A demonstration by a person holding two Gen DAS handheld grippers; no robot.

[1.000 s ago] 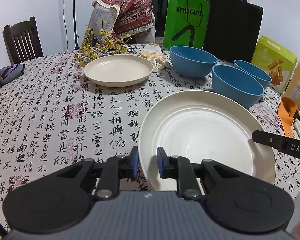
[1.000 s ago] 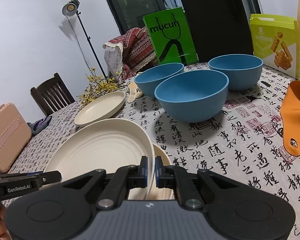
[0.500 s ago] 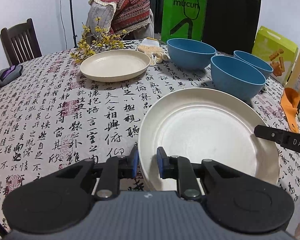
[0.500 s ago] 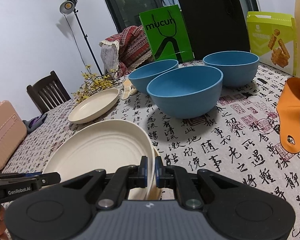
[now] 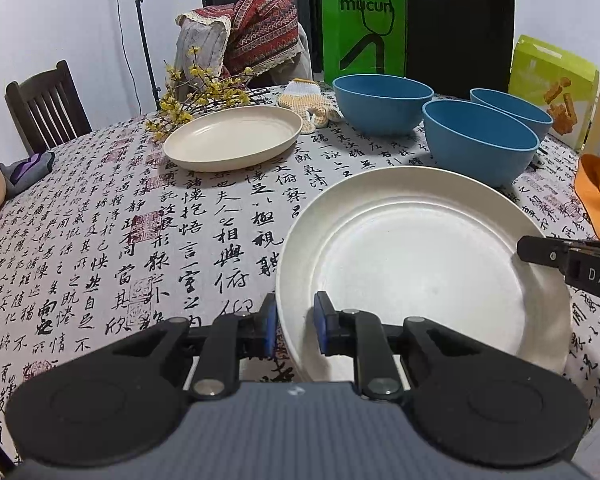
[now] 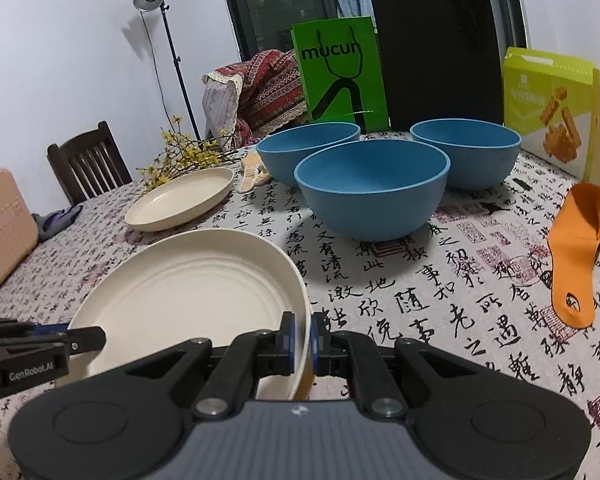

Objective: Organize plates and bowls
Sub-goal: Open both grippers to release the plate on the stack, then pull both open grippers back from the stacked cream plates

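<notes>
I tilt both tongs downward. Left tongs [image 5: 294,330] clamp the near plate's [image 5: 420,264] left rim, right tongs [image 6: 302,338] clamp its right rim. Two plates: the second plate [image 5: 232,138] lies well beyond, leftward. Three blue bowls [image 6: 372,188] sit beyond, rightward.

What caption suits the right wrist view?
Right hand-held gripper clamps the near cream plate by its rim before three blue bowls.

Matt cream plate [image 5: 420,264], matt blue bowls [image 5: 480,140], printed cloth tablecloth [image 5: 100,240]
</notes>
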